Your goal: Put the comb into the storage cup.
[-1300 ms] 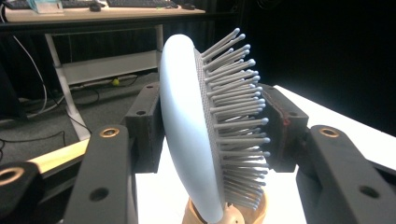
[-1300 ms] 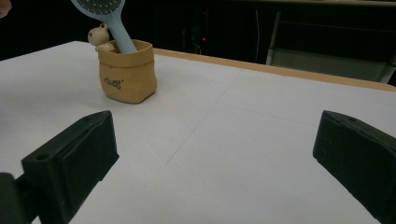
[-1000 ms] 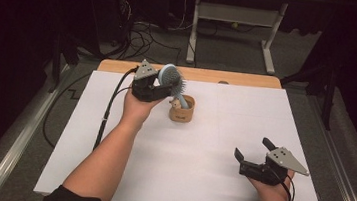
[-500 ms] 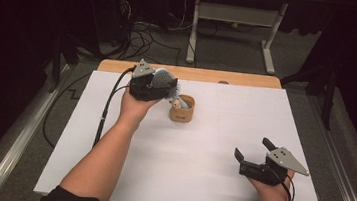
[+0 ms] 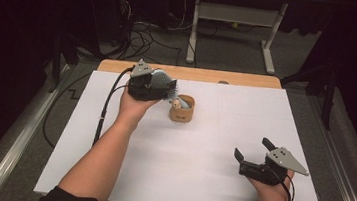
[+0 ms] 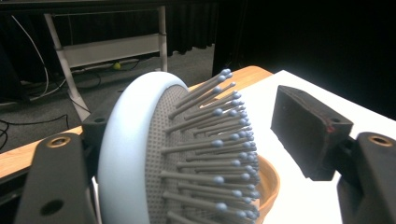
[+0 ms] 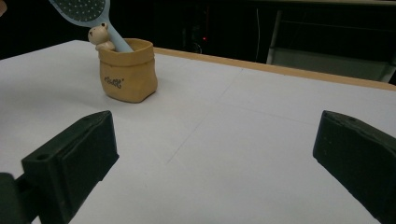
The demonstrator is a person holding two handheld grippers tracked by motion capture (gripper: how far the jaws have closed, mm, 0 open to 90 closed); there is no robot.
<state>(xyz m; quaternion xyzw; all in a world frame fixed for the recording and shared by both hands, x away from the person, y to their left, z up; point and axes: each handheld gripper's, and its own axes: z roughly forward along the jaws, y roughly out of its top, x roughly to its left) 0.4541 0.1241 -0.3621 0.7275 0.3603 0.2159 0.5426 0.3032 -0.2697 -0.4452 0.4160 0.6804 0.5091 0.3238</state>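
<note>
My left hand-held gripper (image 5: pixel 160 86) has been opening around the hairbrush (image 6: pixel 187 154), whose handle hides in the little pot (image 7: pixel 127 70). The pot's writing is too small to read. My right hand-held gripper (image 5: pixel 253 156) is spread.

Wide bare table (image 5: pixel 200 158) lies open ahead of the right gripper (image 5: pixel 253 156); far left, pot (image 5: pixel 181 109) and hairbrush (image 5: pixel 164 84) block.

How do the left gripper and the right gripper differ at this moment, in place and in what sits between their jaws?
The left gripper is held up at the far side by the tan pot; the right gripper sits low near the table's front right. The left gripper has the blue hairbrush between its jaws, which have just been opening, one pad clear of the bristles; the right gripper has nothing between its jaws. Both are black and open.
</note>
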